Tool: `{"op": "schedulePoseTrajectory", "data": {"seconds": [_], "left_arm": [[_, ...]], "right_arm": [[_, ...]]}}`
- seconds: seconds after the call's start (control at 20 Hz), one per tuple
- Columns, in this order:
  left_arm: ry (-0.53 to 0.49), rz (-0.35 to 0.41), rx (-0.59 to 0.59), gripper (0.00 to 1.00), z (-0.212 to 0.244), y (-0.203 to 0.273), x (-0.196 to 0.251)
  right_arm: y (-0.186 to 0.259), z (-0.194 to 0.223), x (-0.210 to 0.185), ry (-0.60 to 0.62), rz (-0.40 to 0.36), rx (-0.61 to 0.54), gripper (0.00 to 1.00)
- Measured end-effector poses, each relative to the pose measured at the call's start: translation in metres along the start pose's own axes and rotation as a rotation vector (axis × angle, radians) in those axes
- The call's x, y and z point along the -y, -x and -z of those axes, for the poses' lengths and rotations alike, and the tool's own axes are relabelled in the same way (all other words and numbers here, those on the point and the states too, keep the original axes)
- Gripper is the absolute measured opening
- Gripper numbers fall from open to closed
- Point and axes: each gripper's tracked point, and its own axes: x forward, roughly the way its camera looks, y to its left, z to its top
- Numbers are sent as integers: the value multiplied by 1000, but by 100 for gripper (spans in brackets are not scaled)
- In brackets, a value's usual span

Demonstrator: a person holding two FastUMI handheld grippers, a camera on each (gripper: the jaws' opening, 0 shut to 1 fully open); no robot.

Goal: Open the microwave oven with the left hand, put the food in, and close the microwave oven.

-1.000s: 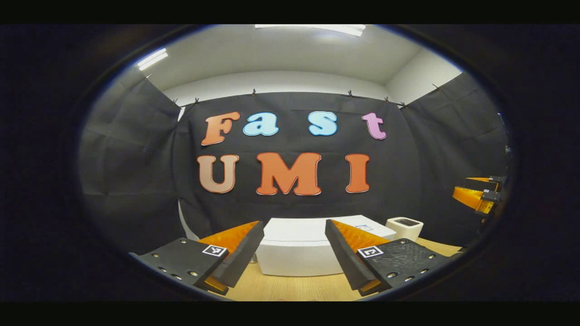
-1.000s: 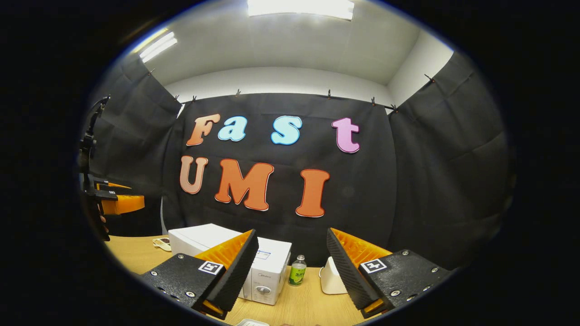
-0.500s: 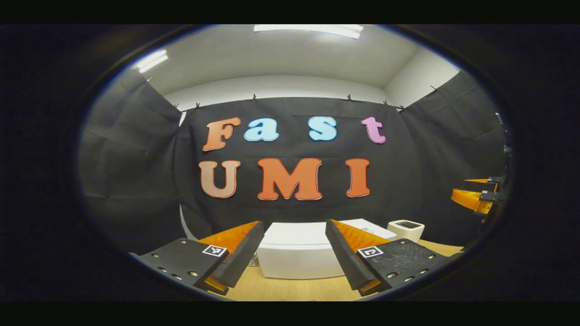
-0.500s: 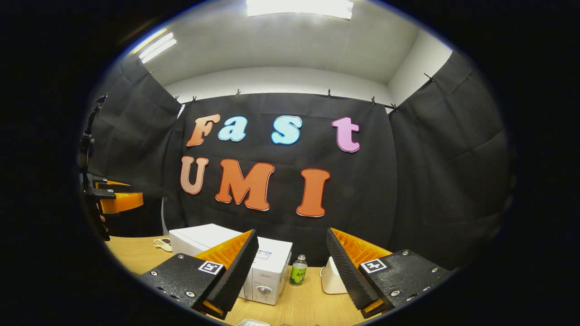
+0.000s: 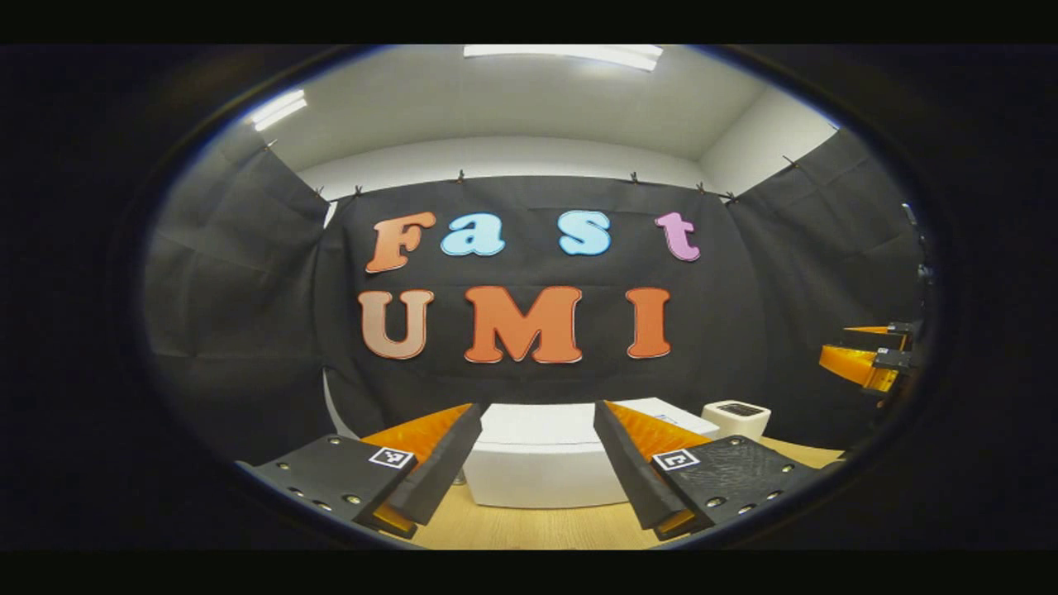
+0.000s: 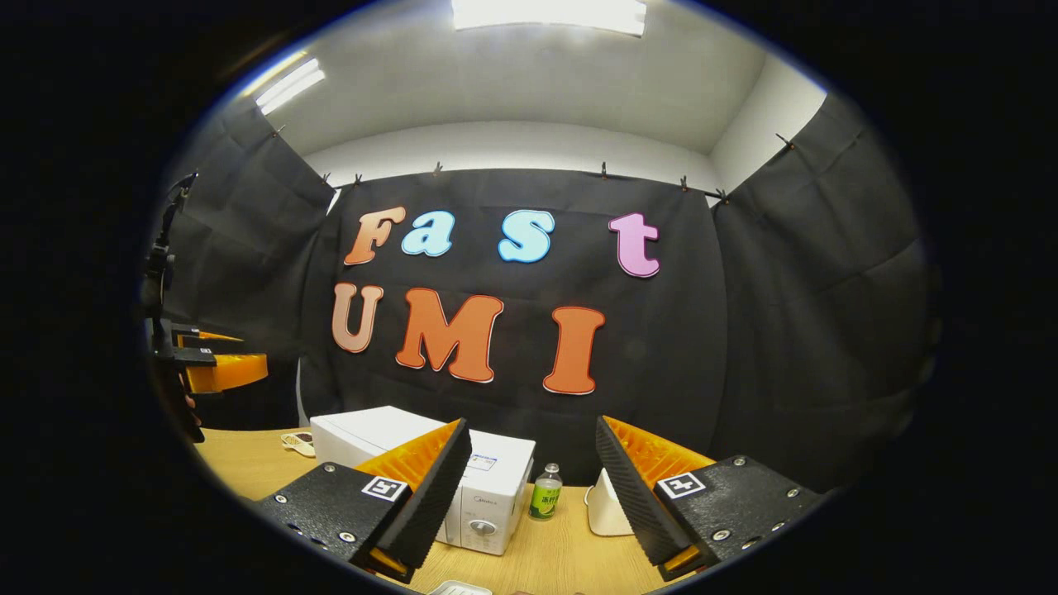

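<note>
A white microwave oven stands on the wooden table, straight ahead in the left gripper view and closed as far as I can see. My left gripper hangs open in front of it, above the table, with nothing between its fingers. In the right gripper view the microwave oven sits ahead to the left, its knob facing me. My right gripper is open and empty too. A white container edge peeks in at the bottom; its contents are hidden. Each gripper appears far off at the other view's edge.
A small green-labelled bottle stands right of the microwave, and a white appliance right of that, seen as a white box in the left gripper view. A small packet lies on the table left of the microwave. Black cloth walls surround the table.
The left gripper view has shifted slightly, with the microwave sitting a little lower and to the left. The right gripper has barely moved. Both stay open.
</note>
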Motion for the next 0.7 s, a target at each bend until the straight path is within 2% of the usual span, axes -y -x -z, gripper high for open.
{"op": "schedulePoseTrajectory", "data": {"seconds": [0.1,0.2,0.7], "left_arm": [[-1,0,0,92,1,-1,1],[2,3,0,88,1,-1,4],[7,19,-10,92,11,-5,21]], "right_arm": [[1,0,1,4,3,0,94],[2,1,3,1,4,0,94],[1,13,0,-1,-17,-15,94]]}}
